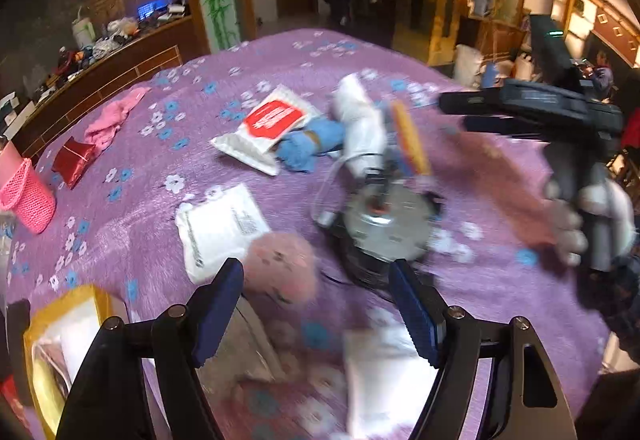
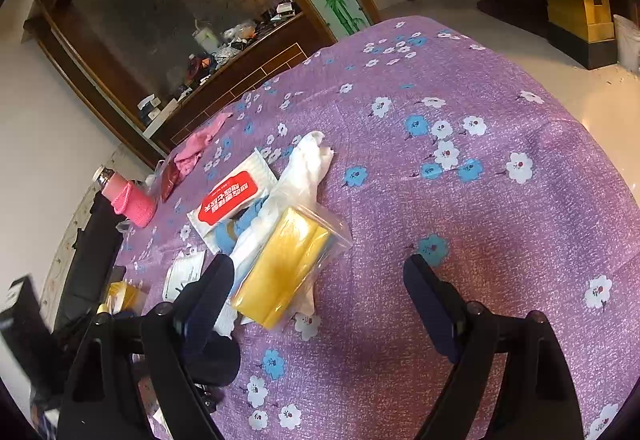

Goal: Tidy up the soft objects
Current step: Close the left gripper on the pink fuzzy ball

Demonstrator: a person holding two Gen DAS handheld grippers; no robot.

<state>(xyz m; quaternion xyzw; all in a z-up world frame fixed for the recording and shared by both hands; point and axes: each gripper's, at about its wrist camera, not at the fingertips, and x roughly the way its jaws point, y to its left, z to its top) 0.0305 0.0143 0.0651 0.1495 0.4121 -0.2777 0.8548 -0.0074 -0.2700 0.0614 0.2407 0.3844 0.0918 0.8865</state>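
Left wrist view shows the left gripper (image 1: 316, 310), fingers spread and empty, over the fluffy pink plush ball (image 1: 282, 267) at twelve o'clock on the purple flowered bench cloth (image 1: 500, 175): centre, descend, then close gently.

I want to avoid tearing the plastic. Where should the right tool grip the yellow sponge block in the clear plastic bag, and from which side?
Grip the yellow sponge block in the clear plastic bag across its narrow width at mid-length, coming from above. It lies flat and long; the loose film would likely slip.
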